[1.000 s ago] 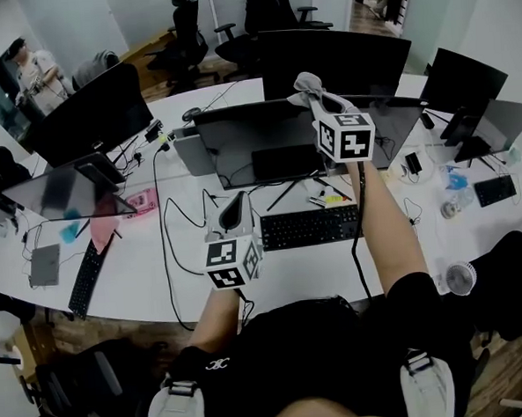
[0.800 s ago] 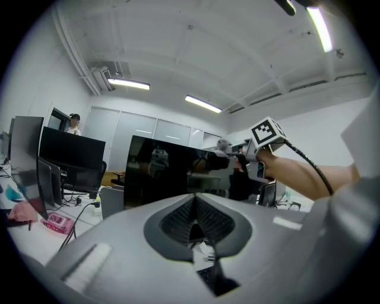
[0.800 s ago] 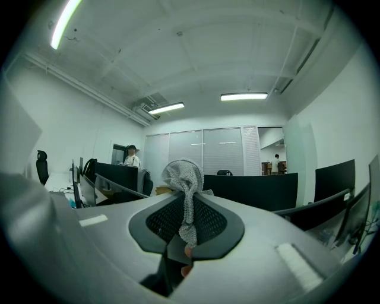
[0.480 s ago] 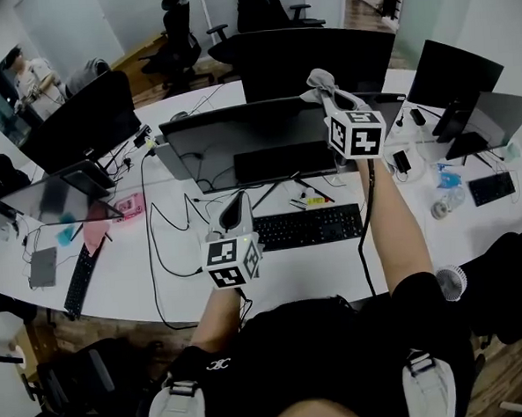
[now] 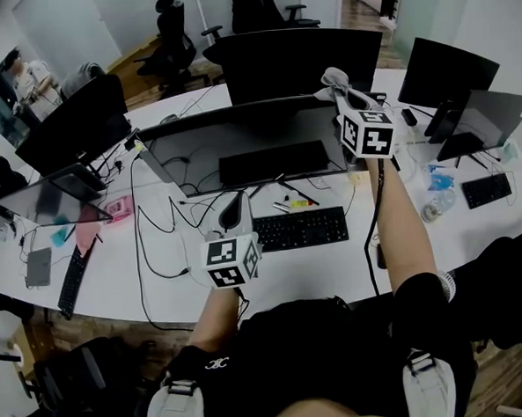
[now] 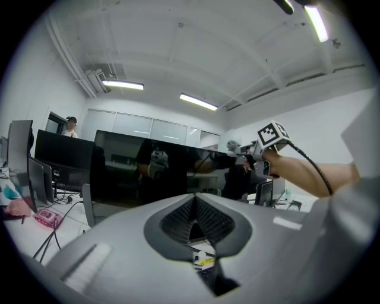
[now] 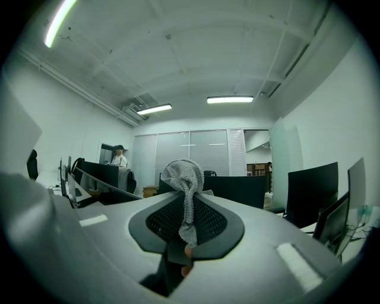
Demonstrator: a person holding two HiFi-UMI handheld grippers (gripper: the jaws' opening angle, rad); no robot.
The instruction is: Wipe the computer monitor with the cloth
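The wide monitor [image 5: 248, 147] stands in the middle of the table [image 5: 317, 266]. A keyboard [image 5: 300, 228] lies on the table just near of it. The left gripper [image 5: 235, 205] is above the table, at the left end of this keyboard. The right gripper [image 5: 338, 87] is at the top right corner of the wide monitor, with the cloth [image 5: 327, 77] between its jaws. A second monitor [image 5: 292, 60] stands far behind the first. A left monitor [image 5: 71, 127] and the right monitors [image 5: 447, 73] stand at the sides. The office chairs [image 5: 173, 37] are at the far side.

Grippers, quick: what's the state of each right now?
Left gripper: closed, nothing between its fingers.
Right gripper: closed on the grey cloth.
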